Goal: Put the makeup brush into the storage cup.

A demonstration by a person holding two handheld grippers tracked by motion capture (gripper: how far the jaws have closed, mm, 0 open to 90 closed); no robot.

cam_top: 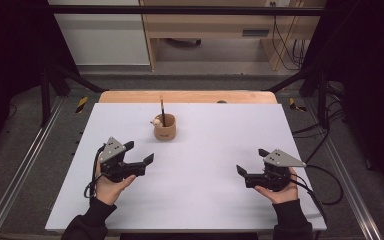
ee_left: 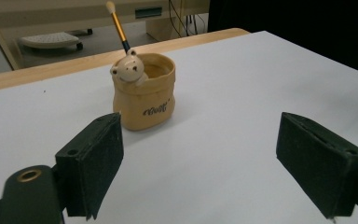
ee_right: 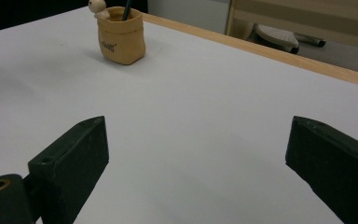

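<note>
A tan sack-shaped holder with a small bear figure on its rim stands on the white table, toward the back. A brown brush stands upright inside it. My left gripper rests at the front left, open, pointing toward the holder with nothing between its jaws. My right gripper sits at the front right, open and empty, well apart from the holder.
A wooden strip borders the table's far edge. Black frame posts and cables flank the table. A wooden desk stands behind, on the floor.
</note>
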